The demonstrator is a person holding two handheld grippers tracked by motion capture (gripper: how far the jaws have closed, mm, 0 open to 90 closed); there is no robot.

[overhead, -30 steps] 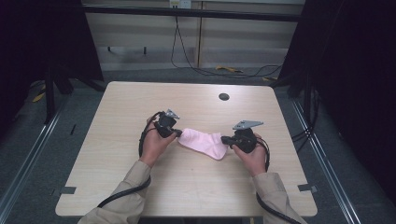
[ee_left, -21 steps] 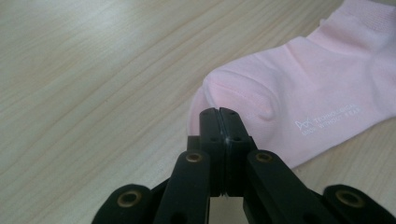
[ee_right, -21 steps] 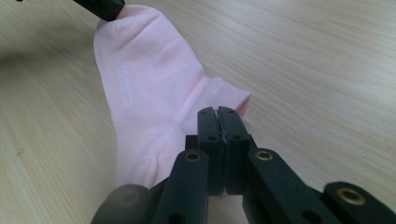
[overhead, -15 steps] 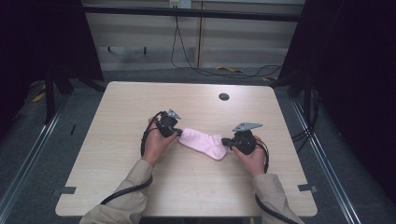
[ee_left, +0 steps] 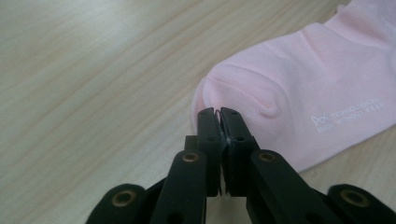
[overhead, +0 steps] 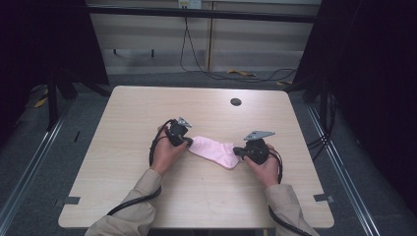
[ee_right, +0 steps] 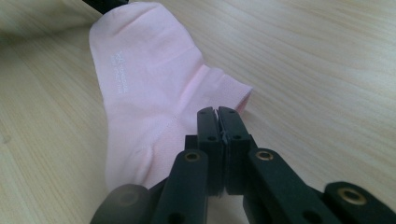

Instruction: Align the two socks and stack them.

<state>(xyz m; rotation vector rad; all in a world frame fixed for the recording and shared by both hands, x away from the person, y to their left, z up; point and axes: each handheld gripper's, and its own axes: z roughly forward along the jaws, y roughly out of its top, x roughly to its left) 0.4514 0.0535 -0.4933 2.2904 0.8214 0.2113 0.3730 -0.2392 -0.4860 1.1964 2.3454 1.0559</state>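
A pale wooden table (overhead: 128, 187) seen from above, with a person's two forearms in beige sleeves reaching in from the bottom edge. Each hand holds a black two-jaw gripper. A pink sock (overhead: 213, 150) lies flat near the middle of the table, stretched between the two grippers. The left gripper (overhead: 188, 141) meets the sock's rounded toe end; in the left gripper view its jaws are pressed together, pinching a fold of fabric at the toe (ee_left: 243, 93). The right gripper (overhead: 237, 152) meets the opposite, cuff end, jaws likewise closed on the sock (small white lettering is printed on the fabric). A small dark round hole (overhead: 235, 102) sits near the table's far edge.
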